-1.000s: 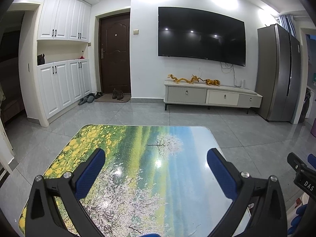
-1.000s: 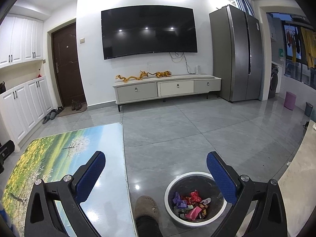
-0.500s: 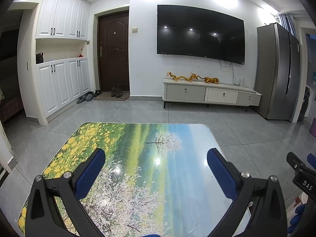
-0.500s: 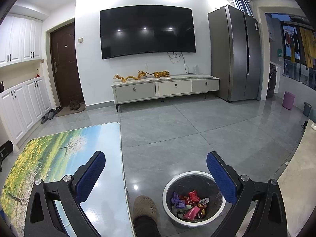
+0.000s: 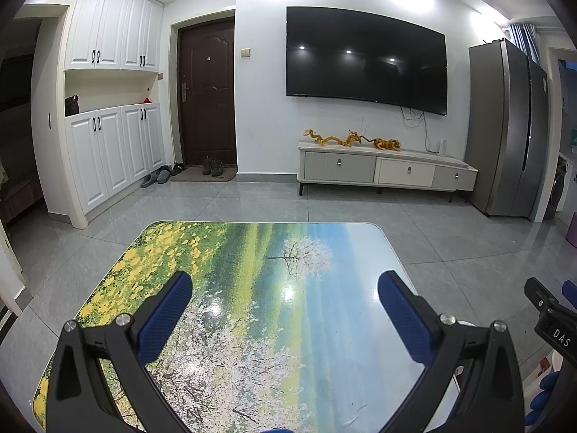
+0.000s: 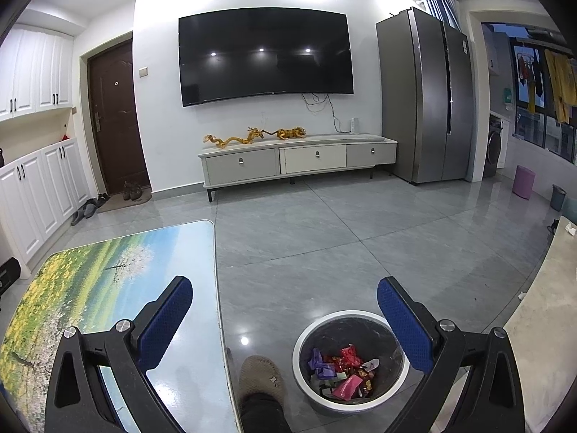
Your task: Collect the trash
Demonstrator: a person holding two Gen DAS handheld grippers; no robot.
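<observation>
A round white-rimmed trash bin (image 6: 306, 339) stands on the floor, low in the right wrist view. Colourful wrappers (image 6: 346, 371) lie inside it. My right gripper (image 6: 285, 292) hangs open above the floor, with nothing between its blue pads, its right finger over the bin's rim. My left gripper (image 5: 285, 288) is open and empty over the low table (image 5: 252, 259) with the landscape print. The table top shows no trash. The other gripper's black body (image 5: 551, 321) pokes in at the right edge of the left wrist view.
A person's slippered foot (image 6: 261, 379) rests between the table edge (image 6: 218, 288) and the bin. Grey tiled floor stretches to a TV cabinet (image 6: 299, 158), a fridge (image 6: 425, 97), a dark door (image 5: 207, 93) and white cupboards (image 5: 115, 151). A pale counter edge (image 6: 541, 306) lies at right.
Both views have drifted very slightly; the scene has shifted a little to the left in the right wrist view. Both grippers stay open and empty.
</observation>
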